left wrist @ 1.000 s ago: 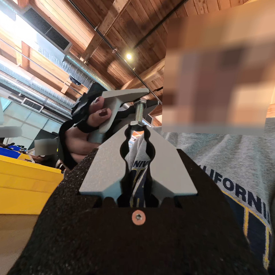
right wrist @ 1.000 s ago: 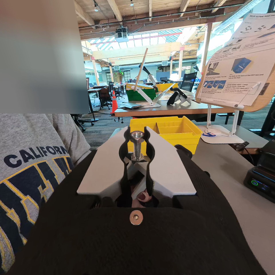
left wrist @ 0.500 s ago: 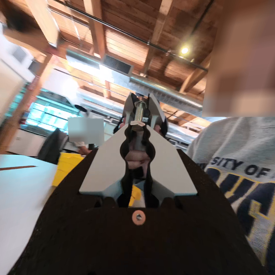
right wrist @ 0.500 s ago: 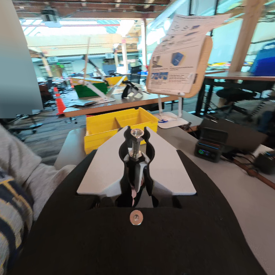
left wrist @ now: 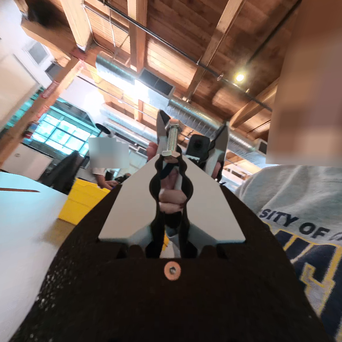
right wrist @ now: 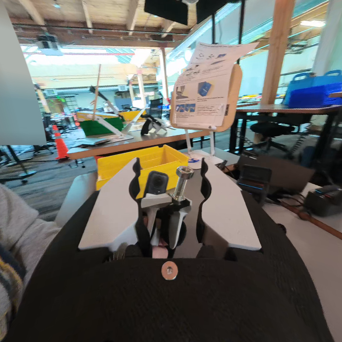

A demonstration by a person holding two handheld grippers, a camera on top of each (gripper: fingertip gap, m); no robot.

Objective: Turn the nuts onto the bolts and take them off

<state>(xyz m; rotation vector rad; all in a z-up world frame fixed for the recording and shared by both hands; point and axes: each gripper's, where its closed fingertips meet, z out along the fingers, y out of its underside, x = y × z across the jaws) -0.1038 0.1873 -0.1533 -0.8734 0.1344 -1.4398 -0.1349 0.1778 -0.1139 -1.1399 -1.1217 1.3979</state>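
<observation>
**Bolt held by its nut in the left gripper, right gripper spread around it**

The bolt (left wrist: 171,137) stands nearly upright in the air, its threaded shank bare between the hex head (right wrist: 184,172) at the top and the nut (left wrist: 170,154) at the bottom. The left gripper (left wrist: 170,157) has its jaws closed on the nut, which sits at their very tips. The right gripper (right wrist: 169,162) has its jaws wide open, one to each side of the bolt; in the right wrist view neither touches it, and the left wrist view does not settle this. Through the left jaws a hand (left wrist: 172,200) on the right gripper's handle shows. Beyond, a yellow bin (right wrist: 148,161) rests on the grey worktop (right wrist: 296,259), with an instruction sheet on a stand (right wrist: 203,96) just behind it.
</observation>
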